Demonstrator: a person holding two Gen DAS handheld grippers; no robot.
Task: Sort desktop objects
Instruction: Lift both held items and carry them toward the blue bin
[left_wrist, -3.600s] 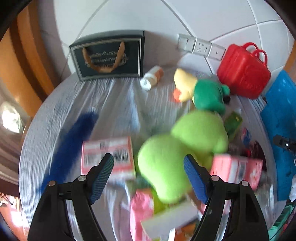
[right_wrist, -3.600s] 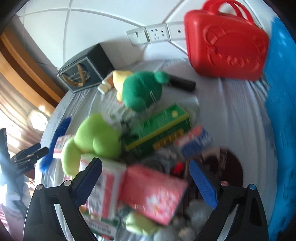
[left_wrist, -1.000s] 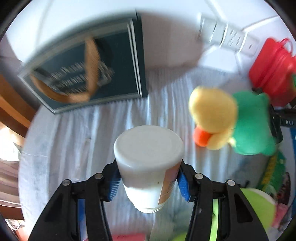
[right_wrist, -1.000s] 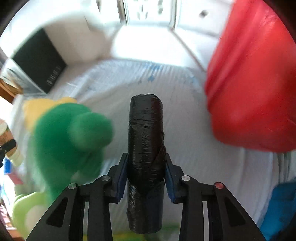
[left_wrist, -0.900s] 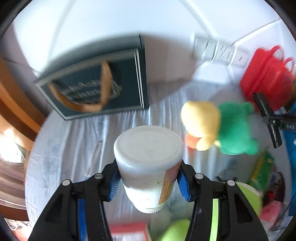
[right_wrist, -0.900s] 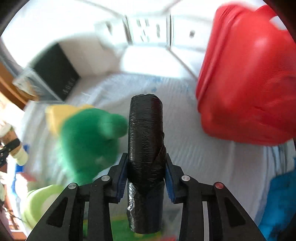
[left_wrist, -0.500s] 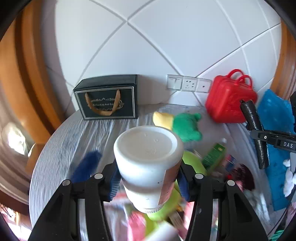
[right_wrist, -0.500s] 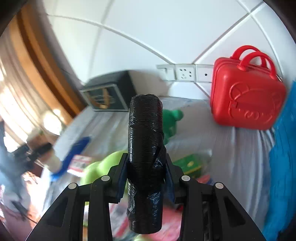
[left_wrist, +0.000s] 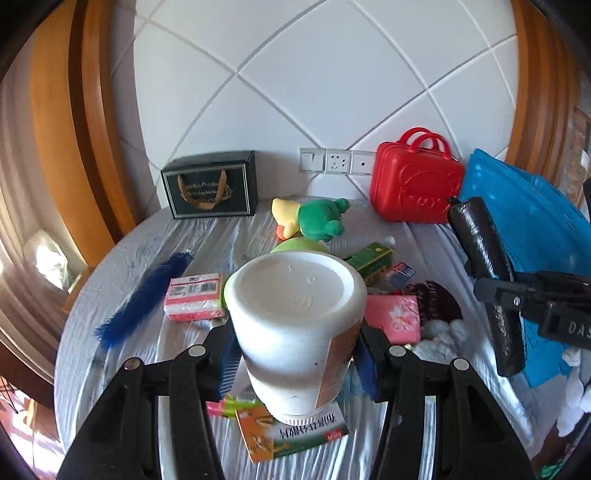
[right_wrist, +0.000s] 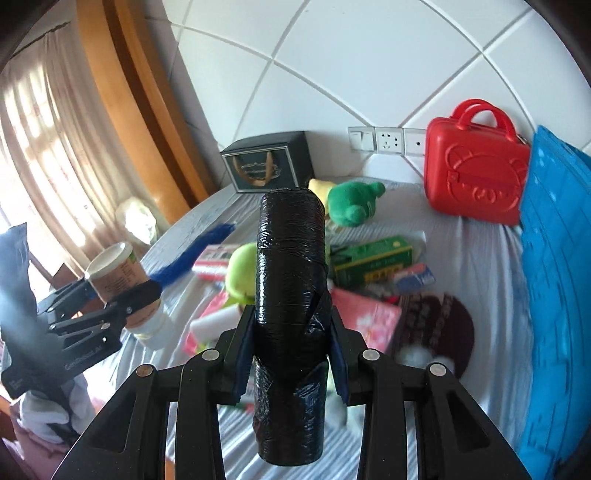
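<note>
- The left gripper (left_wrist: 297, 363) pinches a white plastic bottle with a brown label (left_wrist: 295, 332) between its blue pads; the bottle stands between the jaws, its white cap toward the camera, above the cluttered table with the pale wrinkled cloth (left_wrist: 122, 258).
- The right gripper (right_wrist: 291, 365) is clamped on a black cylinder wrapped in glossy film (right_wrist: 290, 295), which rises upright from the jaws and also hangs below them.
- Risk for the bottle: the pads hold only the smooth round sides, so a quick swing can probably let it rotate or slip down onto the orange and green card (left_wrist: 291, 435) under the gripper.
- Risk for the cylinder: the film looks slippery and the roll is long, so it can slide through the pads, or its far end can strike the red plastic suitcase-shaped box (right_wrist: 476, 177) ahead and to the right.
- The two grippers are close side by side, so the loads can hit each other.
- Compared with one second ago, both grippers are higher and farther back: the dark green gift box with a brown handle (left_wrist: 210, 184) and the green and yellow plush duck (left_wrist: 314, 219) are now far ahead and small, and the whole table is visible.
- Both grips look unchanged.
</note>
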